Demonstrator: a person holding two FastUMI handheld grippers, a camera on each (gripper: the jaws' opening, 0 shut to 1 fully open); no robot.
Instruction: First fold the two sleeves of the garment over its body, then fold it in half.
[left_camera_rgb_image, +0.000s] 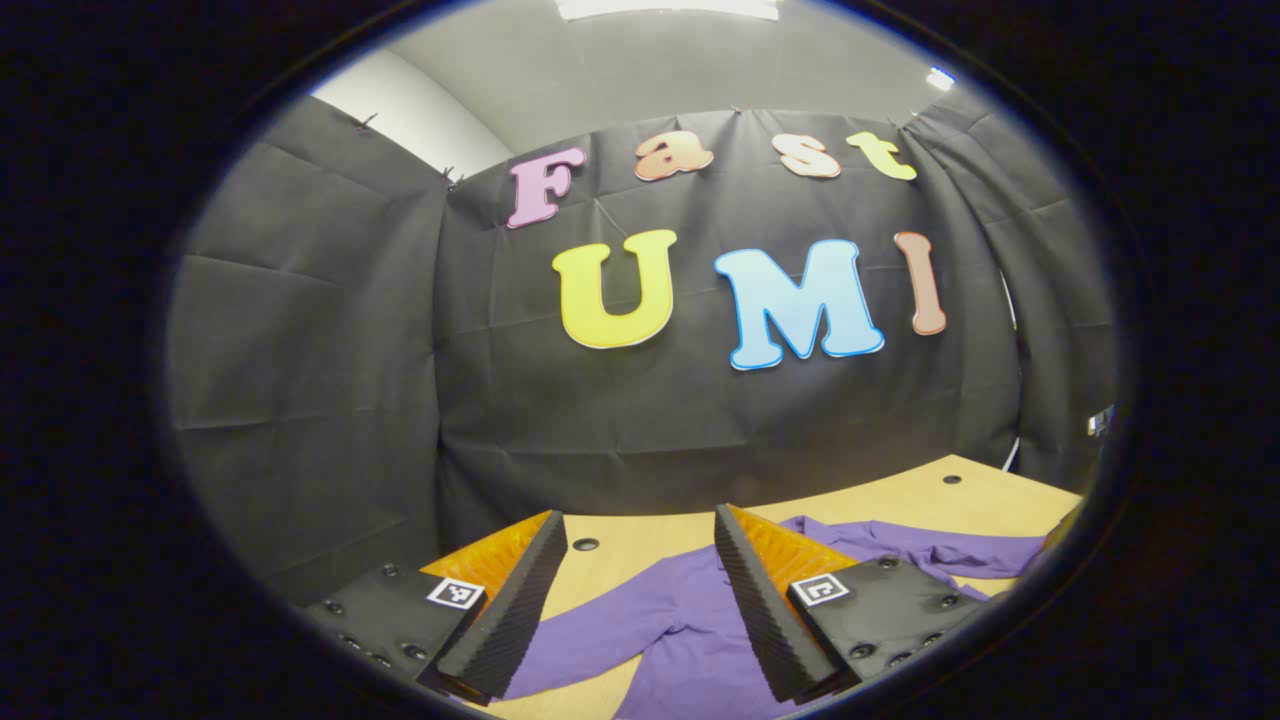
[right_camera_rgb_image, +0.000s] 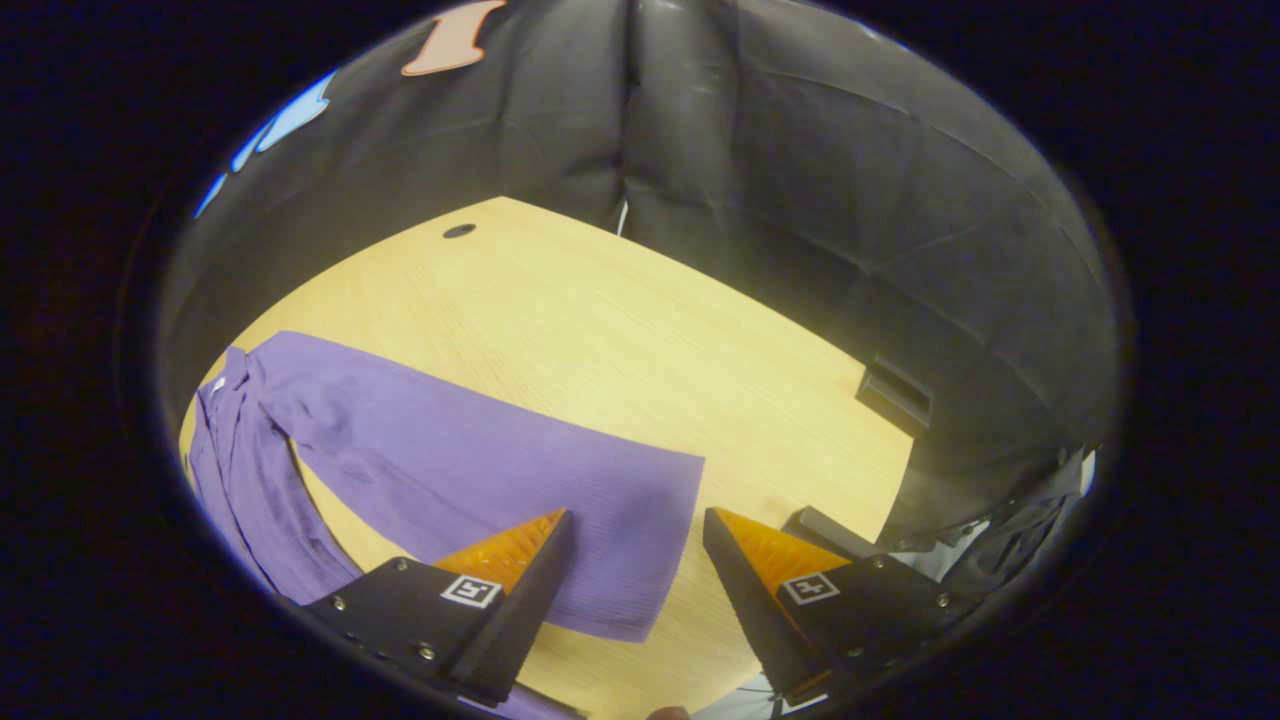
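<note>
Left tool (left_camera_rgb_image: 640, 545) first: its fingers are spread wide with nothing between them, hovering just above the wooden surface (left_camera_rgb_image: 920, 495), and in the left gripper view the purple garment (left_camera_rgb_image: 690, 620) lies flat right under that gap, reaching from the near edge out toward the right. One sleeve (left_camera_rgb_image: 930, 548) trails off to the right past the right-hand finger, a little rumpled, and another length of purple cloth runs down to the left beneath the left-hand finger. A small dark hole (left_camera_rgb_image: 586, 545) sits in the surface just beyond the fingertips, another hole farther off to the right, and behind it all hangs the black cloth wall (left_camera_rgb_image: 330, 400). Over to the right tool (right_camera_rgb_image: 637, 525): also wide open, gripping nothing, poised over the end of a sleeve (right_camera_rgb_image: 480, 470) that lies stretched out flat across the surface (right_camera_rgb_image: 640, 330) in the right gripper view. The cuff edge of that sleeve sits in the gap between the two fingers, nearer the left-hand one. The sleeve runs up and left to the body of the garment, bunched in folds at the left edge. A dark block (right_camera_rgb_image: 895, 392) rests at the surface's far right edge against the cloth wall.
</note>
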